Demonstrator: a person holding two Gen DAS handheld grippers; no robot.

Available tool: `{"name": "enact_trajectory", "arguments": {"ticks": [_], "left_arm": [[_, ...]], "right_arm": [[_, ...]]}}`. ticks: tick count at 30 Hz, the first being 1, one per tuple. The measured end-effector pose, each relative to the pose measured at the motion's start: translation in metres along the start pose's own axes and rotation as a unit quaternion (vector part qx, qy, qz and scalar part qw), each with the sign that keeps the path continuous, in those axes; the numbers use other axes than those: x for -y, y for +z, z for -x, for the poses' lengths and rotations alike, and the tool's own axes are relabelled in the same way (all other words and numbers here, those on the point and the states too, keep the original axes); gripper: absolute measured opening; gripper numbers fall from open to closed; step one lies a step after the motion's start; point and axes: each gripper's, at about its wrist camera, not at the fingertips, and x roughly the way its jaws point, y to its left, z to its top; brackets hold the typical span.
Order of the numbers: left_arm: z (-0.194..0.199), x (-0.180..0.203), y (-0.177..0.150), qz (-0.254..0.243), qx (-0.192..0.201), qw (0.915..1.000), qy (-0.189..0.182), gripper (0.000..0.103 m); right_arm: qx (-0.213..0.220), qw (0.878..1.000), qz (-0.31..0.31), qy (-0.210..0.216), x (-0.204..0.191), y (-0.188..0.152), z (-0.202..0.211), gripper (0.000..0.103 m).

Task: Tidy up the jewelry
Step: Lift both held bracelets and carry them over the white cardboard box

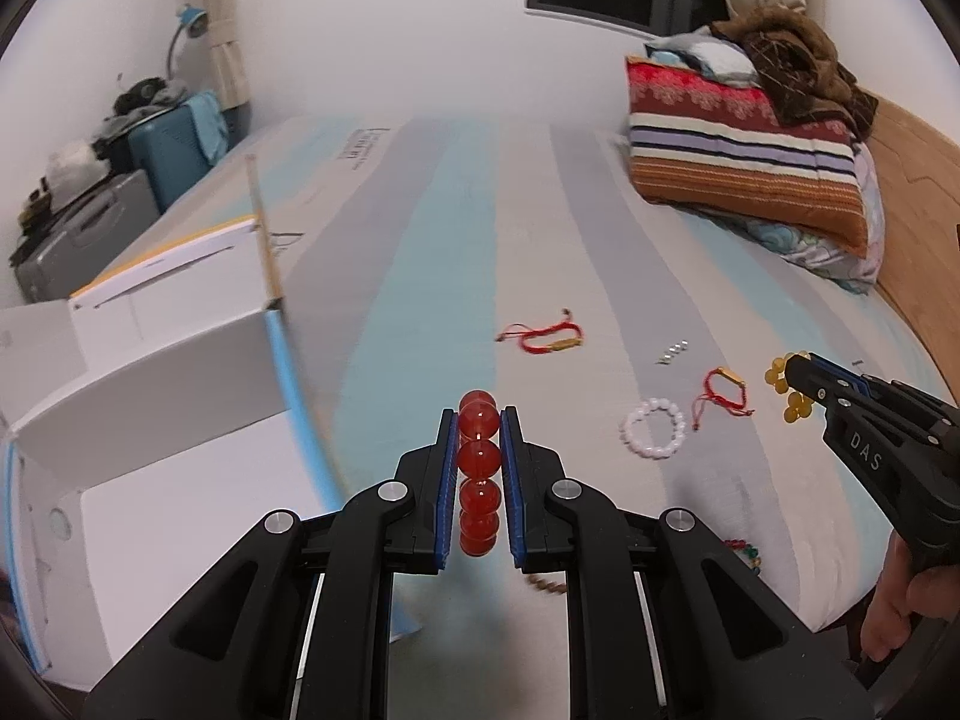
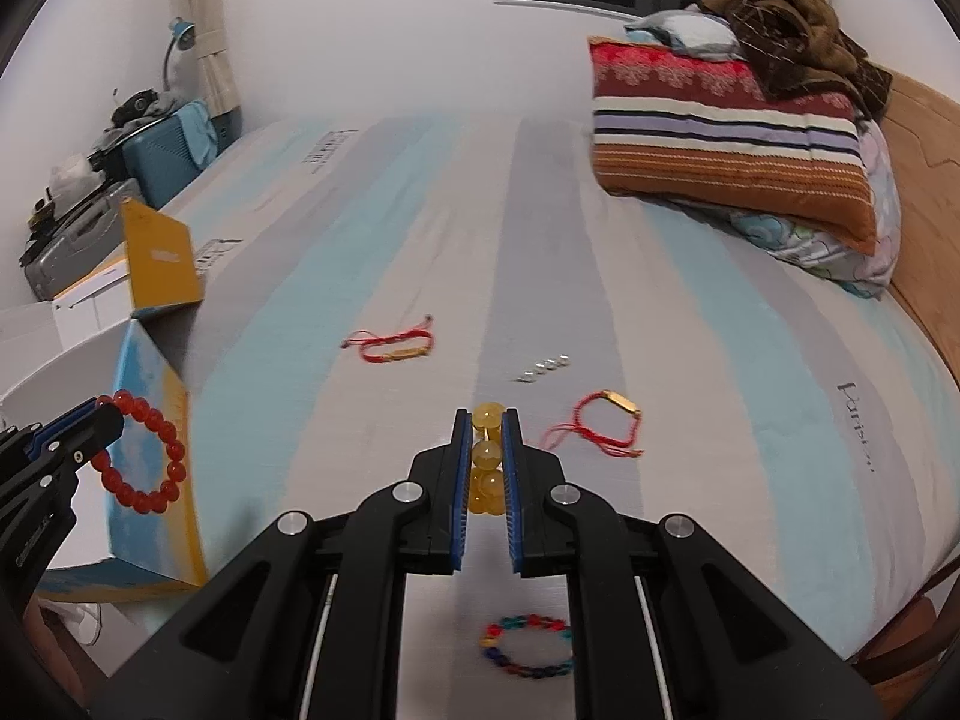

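Both grippers were carrying a bracelet at once, so the step in hand looked like the transfer from the bed to the open white box (image 1: 150,372) standing at about nine o'clock of the left gripper (image 1: 480,420).

The left gripper's jaws were pinched nearly closed on the red bead bracelet (image 1: 479,468). From its own camera the beads ran in a single line straight along the fingers, one bead poking past the tips toward twelve o'clock. In the right wrist view the same bracelet (image 2: 144,456) hung as an open ring beside the box's blue and yellow flap, its plane roughly upright.

The right gripper (image 2: 487,423) had its jaws squeezed just as tight on the yellow bead bracelet (image 2: 486,468), again lined up along the fingers, pointing at twelve o'clock. In the left wrist view that bracelet (image 1: 786,387) dangled off the black tips at about three o'clock, clear of the sheet.

Left on the striped bedsheet (image 2: 420,240) were a red cord bracelet (image 2: 393,343) near eleven o'clock of the right gripper, another red cord bracelet with a gold bar (image 2: 600,423) at two o'clock, a few small silver beads (image 2: 543,367), a white bead bracelet (image 1: 654,435) and a multicoloured bead bracelet (image 2: 528,645) at six o'clock.

I judged the next move to be swinging each gripper over the box opening and parting the jaws only once the ring hung inside the walls, or the loop might snag on a flap.
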Motion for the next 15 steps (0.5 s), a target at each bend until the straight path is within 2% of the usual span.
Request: {"name": "enact_trajectory", "arguments": {"ticks": [7,15], "left_arm": [[0.029,-0.050,-0.007,0.028,0.009,0.9992,0.028,0.013],[0.050,-0.119,-0.027,0.072,0.005,0.9951,0.067,0.013]], "right_arm": [[0.010,0.999,0.029,0.027,-0.056,0.006,0.012,0.009],[0.018,0.994,0.076,0.076,-0.144,0.008,0.023,0.009]]}}
